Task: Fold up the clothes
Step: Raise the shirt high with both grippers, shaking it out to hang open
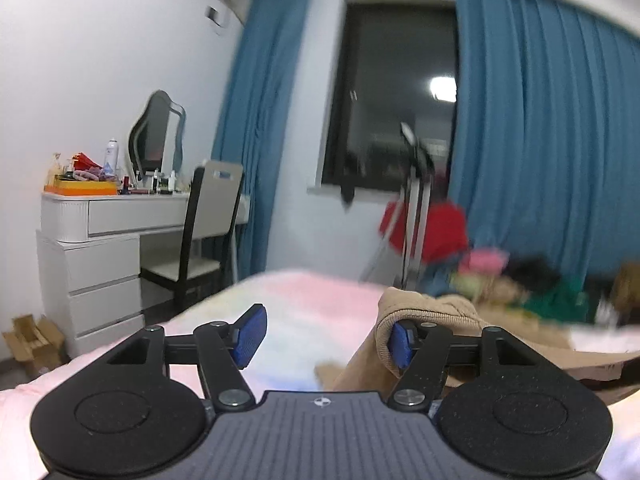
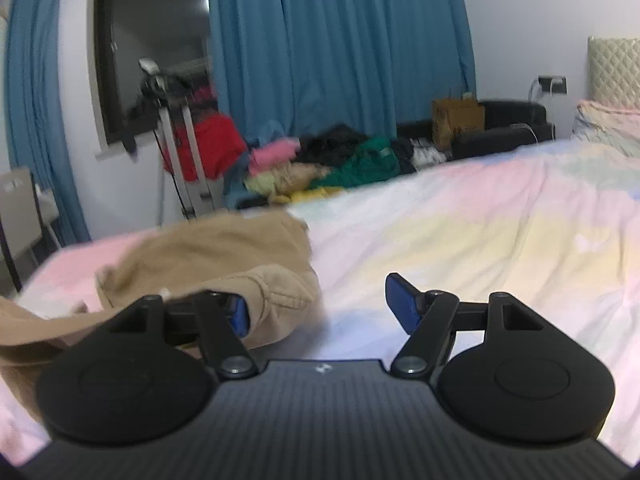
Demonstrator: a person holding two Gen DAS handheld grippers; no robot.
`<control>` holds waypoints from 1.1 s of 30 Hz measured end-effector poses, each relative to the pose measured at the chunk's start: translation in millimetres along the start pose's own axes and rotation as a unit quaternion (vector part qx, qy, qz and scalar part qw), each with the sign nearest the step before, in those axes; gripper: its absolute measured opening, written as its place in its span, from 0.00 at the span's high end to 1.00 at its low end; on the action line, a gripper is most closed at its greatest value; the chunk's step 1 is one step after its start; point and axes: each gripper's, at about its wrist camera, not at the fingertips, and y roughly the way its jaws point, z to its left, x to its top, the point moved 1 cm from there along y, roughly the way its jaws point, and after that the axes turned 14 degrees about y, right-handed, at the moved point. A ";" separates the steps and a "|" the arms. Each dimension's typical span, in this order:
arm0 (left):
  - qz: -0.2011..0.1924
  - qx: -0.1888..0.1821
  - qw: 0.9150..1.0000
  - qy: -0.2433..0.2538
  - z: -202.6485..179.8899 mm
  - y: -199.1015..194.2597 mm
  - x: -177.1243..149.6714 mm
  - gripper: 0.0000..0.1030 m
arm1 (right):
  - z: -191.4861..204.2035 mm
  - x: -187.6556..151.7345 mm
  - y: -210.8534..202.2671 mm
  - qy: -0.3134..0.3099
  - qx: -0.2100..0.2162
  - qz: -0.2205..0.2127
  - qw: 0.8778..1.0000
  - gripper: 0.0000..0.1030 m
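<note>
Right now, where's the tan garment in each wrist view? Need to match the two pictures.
Left wrist: tan garment lies lower right of centre on the bed, draped over the right-hand blue pad of the left gripper.
Right wrist: tan garment lies lower left on the bed, against the left-hand pad of the right gripper.
Shared landmark: the red cloth hanging on the rack under the dark window.

Pastel bedspread (image 2: 460,240), tan garment (image 2: 208,248) lying on it, clothes pile (image 2: 340,160) beyond
</note>
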 end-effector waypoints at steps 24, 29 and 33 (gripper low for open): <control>-0.268 -0.010 0.963 -0.015 63.1 -214.1 411.4 0.36 | 117.3 384.1 -269.1 -0.031 0.164 -0.248 0.954 0.32; -0.277 -0.005 0.961 0.014 53.3 -243.1 436.4 0.35 | 112.4 418.3 -300.7 -0.036 0.163 -0.256 0.952 0.27; -0.258 -0.008 0.966 0.031 40.7 -233.8 432.1 0.35 | 102.1 421.0 -293.6 -0.040 0.157 -0.237 0.958 0.26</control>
